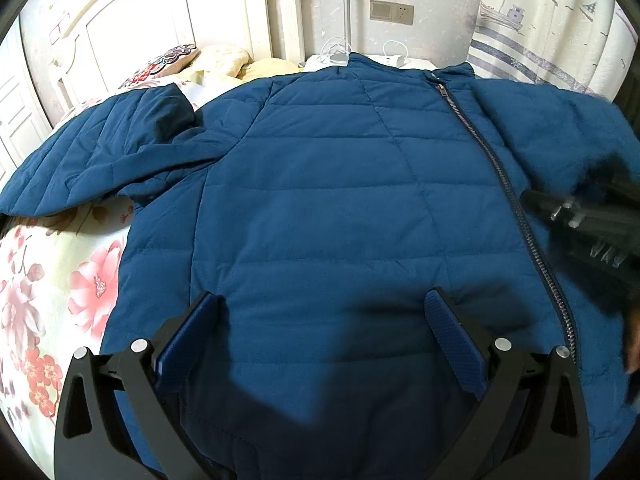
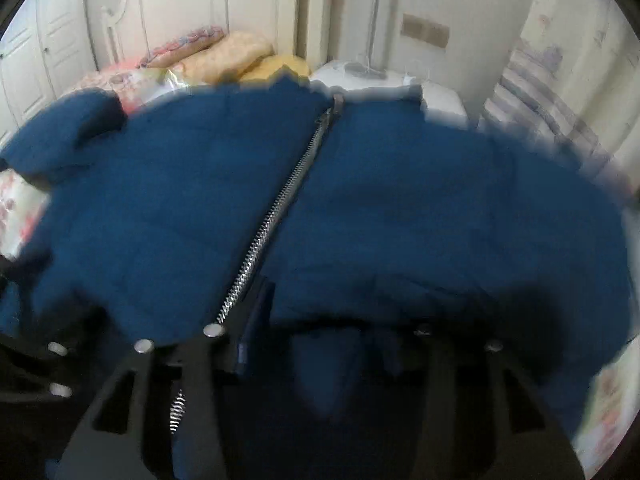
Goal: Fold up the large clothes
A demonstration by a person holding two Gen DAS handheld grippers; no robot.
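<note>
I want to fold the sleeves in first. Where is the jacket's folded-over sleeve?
In the left wrist view the sleeve lies at the jacket's upper left, over the floral sheet, below the pillows.

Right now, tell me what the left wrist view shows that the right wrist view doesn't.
Only the left wrist view: the left gripper, jaws wide over the jacket's hem, nothing between them; the right gripper as a dark blur at the right edge; sharp quilting and the wall socket.

Only the right wrist view: the right gripper over the lower front beside the zip, picture blurred, grip unclear.

Both: the blue jacket spread on the floral bed, zip closed, one sleeve folded up, pillows.
</note>
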